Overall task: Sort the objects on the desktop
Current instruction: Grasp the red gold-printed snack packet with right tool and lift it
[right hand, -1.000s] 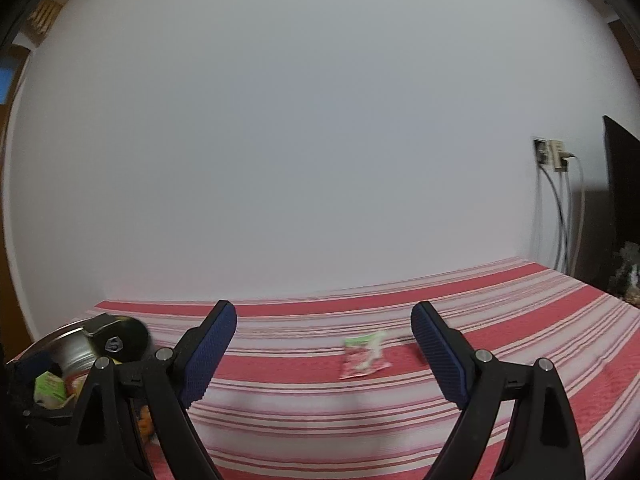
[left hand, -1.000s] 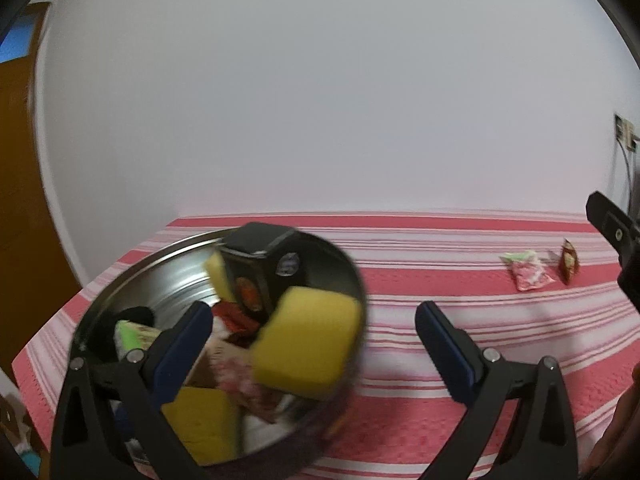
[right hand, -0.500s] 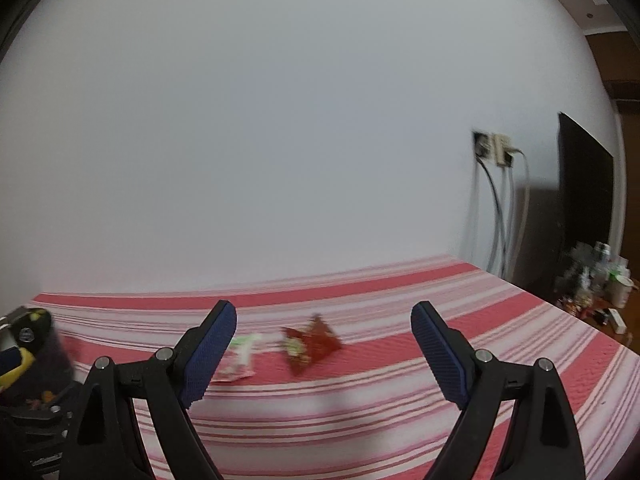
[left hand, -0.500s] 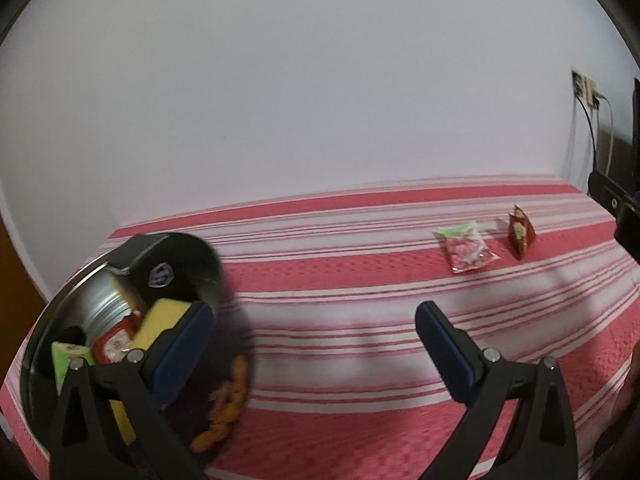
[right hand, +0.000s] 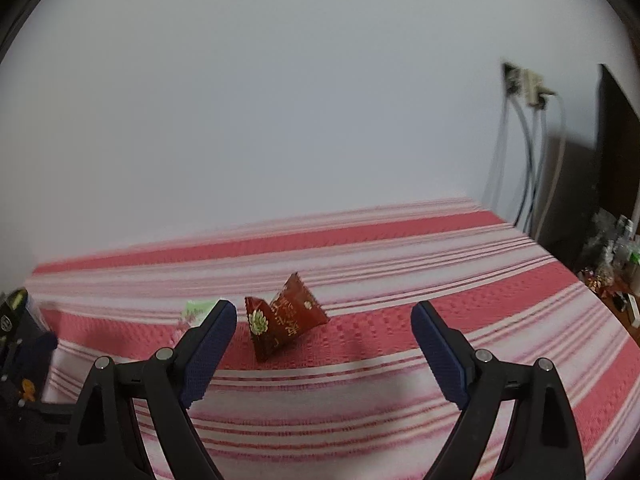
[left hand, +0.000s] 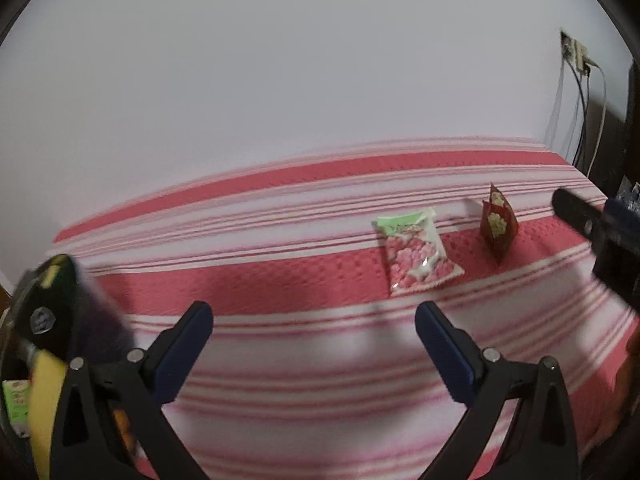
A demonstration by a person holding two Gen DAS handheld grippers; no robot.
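A pink and green snack packet (left hand: 416,254) lies flat on the red striped cloth (left hand: 280,280), ahead and right of my open, empty left gripper (left hand: 314,340). A dark red pyramid packet (left hand: 498,222) stands just right of it. In the right wrist view the red packet (right hand: 282,318) sits just beyond my open, empty right gripper (right hand: 322,344), nearer its left finger, and the pink packet (right hand: 192,314) is half hidden behind that finger. The right gripper's tip (left hand: 580,216) shows at the left wrist view's right edge.
A metal bowl (left hand: 38,344) holding a yellow sponge, a black box and other items sits at the far left, blurred. A wall socket with cables (right hand: 524,88) and a dark cabinet with clutter (right hand: 616,256) stand at the table's right end.
Both grippers swung right along the table. The bowl slid to the left edge of both views; the two packets came nearer and more central. Both grippers stayed open.
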